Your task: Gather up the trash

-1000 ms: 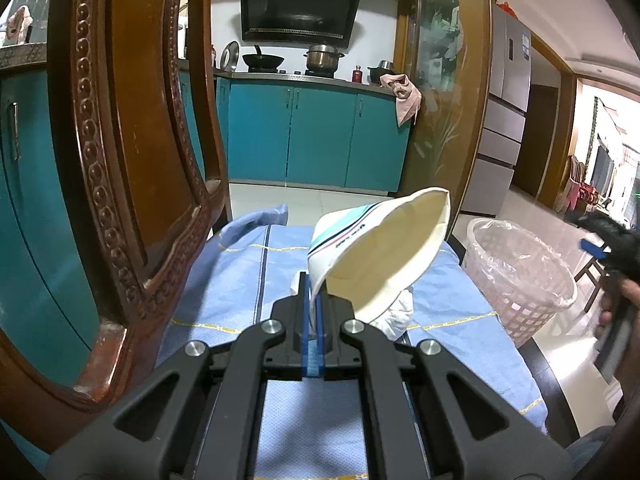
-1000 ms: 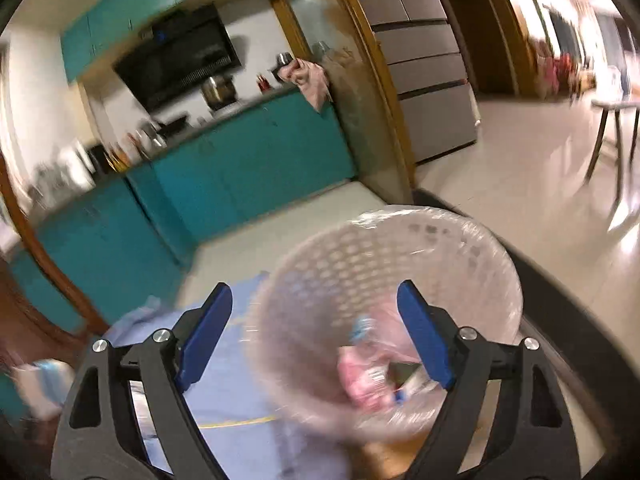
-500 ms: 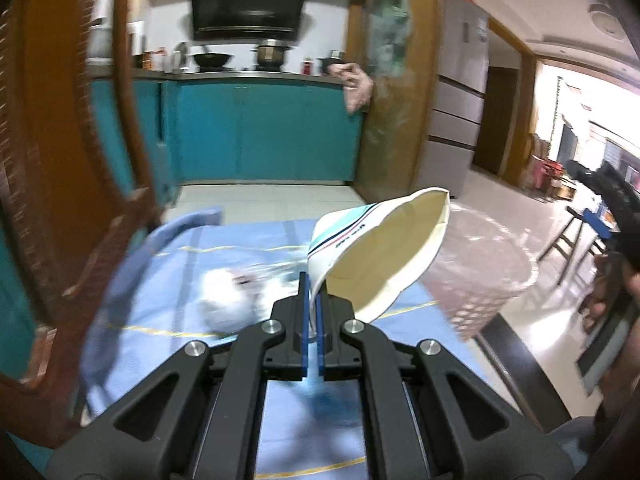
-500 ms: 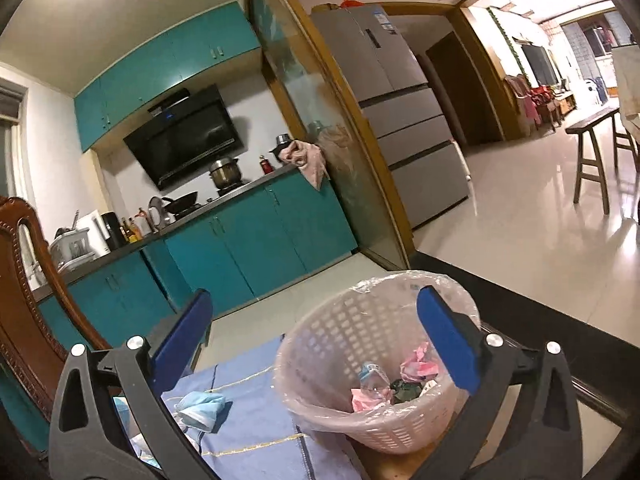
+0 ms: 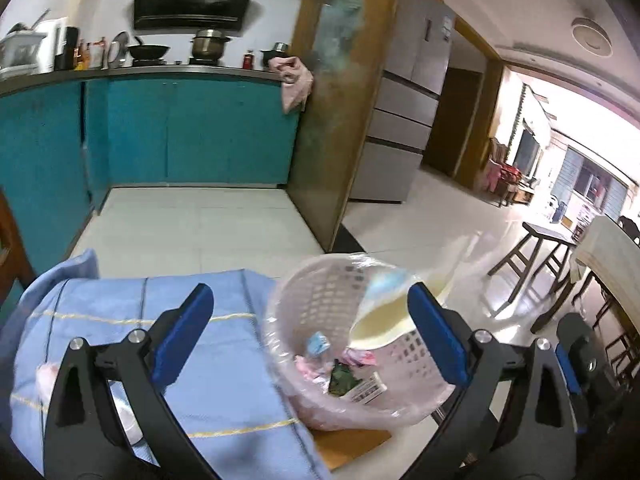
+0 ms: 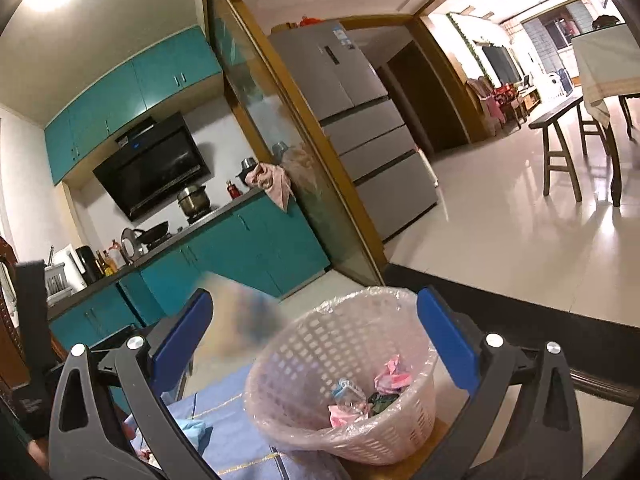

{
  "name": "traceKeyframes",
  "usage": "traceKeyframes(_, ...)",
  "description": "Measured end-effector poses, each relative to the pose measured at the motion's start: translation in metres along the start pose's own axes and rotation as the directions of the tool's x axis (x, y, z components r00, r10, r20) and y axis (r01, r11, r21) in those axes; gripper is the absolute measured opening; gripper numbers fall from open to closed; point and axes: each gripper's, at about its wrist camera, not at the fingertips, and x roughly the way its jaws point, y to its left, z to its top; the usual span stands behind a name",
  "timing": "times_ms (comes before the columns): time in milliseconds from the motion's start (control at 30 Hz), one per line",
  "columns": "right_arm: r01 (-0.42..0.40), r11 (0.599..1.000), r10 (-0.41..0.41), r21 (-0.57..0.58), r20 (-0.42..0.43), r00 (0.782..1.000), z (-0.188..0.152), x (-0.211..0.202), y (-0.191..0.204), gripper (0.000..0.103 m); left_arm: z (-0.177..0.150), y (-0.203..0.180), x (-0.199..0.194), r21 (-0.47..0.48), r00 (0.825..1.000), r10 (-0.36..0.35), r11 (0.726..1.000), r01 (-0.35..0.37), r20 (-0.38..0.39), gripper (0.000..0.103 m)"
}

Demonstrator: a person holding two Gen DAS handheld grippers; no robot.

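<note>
A white lattice basket (image 5: 320, 296) lined with clear plastic stands at the far right corner of the blue cloth (image 5: 224, 400). Wrappers and a small bottle (image 5: 352, 376) lie inside it. My left gripper (image 5: 308, 296) hovers over the basket with its jaws opening. A white paper cup (image 5: 384, 312), blurred, drops loose between them near the right finger. In the right wrist view the cup (image 6: 236, 312) is a blur in the air left of the basket (image 6: 320, 344). My right gripper (image 6: 314, 296) is open, short of the basket, gripping nothing.
A crumpled tissue (image 5: 44, 372) and a blue face mask (image 6: 192, 428) lie on the cloth. A carved wooden chair (image 5: 12, 248) stands at the left. The dark table edge (image 6: 520, 320) runs behind the basket. Teal cabinets (image 5: 200, 128) and a wooden bench (image 5: 536, 248) are farther off.
My left gripper swung right from the chair to above the basket, then opened and let go of the paper cup. The right gripper widened a little and drew back from the basket.
</note>
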Motion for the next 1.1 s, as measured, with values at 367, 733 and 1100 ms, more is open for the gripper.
traceKeyframes(367, -0.125, 0.983, 0.112, -0.136, -0.101, 0.989, -0.018, 0.005, 0.043, 0.100, -0.071, 0.126, -0.115, -0.079, 0.974, 0.218, 0.974, -0.213, 0.059, 0.100)
traceKeyframes(733, -0.320, 0.906, 0.211, -0.275, -0.362, 0.908, -0.073, -0.029, 0.097, 0.100, -0.124, 0.168, -0.166, -0.045, 0.959, 0.283, 0.958, -0.283, -0.006, 0.100)
traceKeyframes(1100, -0.390, 0.856, 0.213, -0.339, -0.456, 0.864, -0.103, -0.058, 0.116, 0.100, -0.136, 0.144, -0.162, 0.031, 0.965, 0.261, 0.965, -0.260, -0.020, 0.100)
